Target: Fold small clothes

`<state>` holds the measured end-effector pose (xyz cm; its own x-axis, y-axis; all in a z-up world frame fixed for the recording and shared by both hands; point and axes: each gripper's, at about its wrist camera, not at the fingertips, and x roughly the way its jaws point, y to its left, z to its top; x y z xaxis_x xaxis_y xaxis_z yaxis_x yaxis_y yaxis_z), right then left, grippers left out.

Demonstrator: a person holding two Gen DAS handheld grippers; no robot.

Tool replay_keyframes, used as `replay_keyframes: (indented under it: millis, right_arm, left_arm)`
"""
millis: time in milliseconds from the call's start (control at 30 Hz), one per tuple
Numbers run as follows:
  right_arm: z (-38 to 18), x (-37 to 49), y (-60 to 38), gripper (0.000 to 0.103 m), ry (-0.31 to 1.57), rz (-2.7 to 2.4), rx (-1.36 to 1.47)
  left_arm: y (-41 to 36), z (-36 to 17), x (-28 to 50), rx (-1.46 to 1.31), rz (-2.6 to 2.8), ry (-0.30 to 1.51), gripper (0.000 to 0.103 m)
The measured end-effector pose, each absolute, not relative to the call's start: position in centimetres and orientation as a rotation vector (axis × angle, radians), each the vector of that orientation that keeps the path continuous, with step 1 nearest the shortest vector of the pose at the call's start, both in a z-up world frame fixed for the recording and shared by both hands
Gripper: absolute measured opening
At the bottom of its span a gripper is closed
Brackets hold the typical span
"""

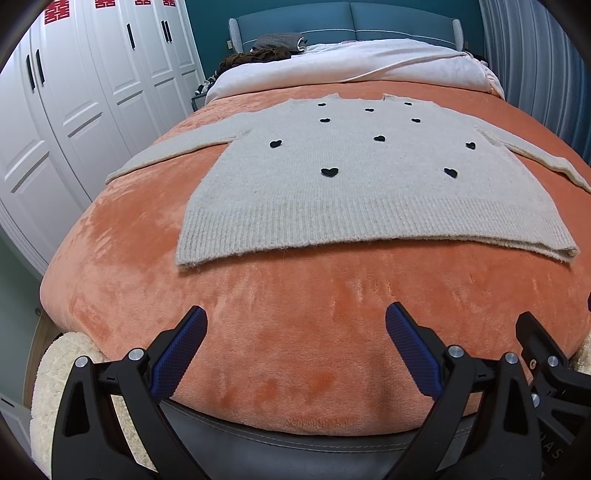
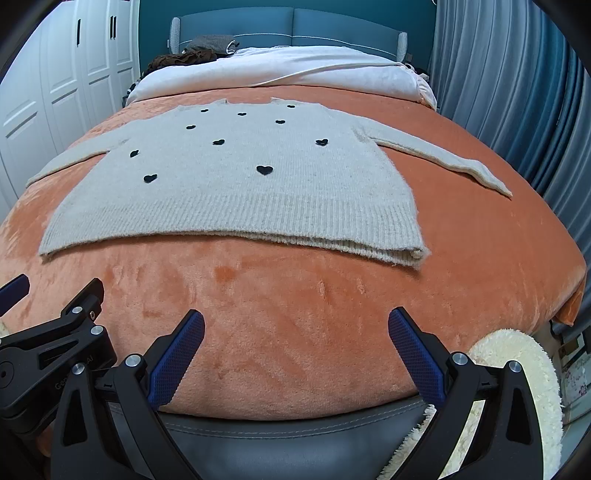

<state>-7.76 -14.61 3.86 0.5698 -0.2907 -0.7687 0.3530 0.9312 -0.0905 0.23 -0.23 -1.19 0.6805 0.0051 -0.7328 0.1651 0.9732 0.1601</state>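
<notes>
Your sweater (image 1: 369, 192) lies flat on the bed's fuzzy orange blanket (image 1: 295, 350), sleeves out, with little black hearts. It looks soft, light, floppy knit, so I'd pinch the thick ribbed hem corners. Left tongs (image 1: 295, 325) and right tongs (image 2: 295, 326) are both spread, empty, short of the hem.

Your two wrist cameras look from the foot of the bed (image 1: 295, 354) toward the headboard (image 2: 295, 26), low and close over the orange blanket. Both share the sweater (image 1: 369, 192) at frame centre; each catches the other gripper at its lower edge.
</notes>
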Motion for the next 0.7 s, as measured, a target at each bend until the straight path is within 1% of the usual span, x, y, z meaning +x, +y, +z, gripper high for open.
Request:
replay_keyframes:
  millis: [700]
  right_arm:
    - [3.82,-7.68,-14.6,0.098,0.889,-0.378,0.075]
  left_arm:
    - [-0.21,-1.28,0.2,0.219,-0.091,0.821,0.095]
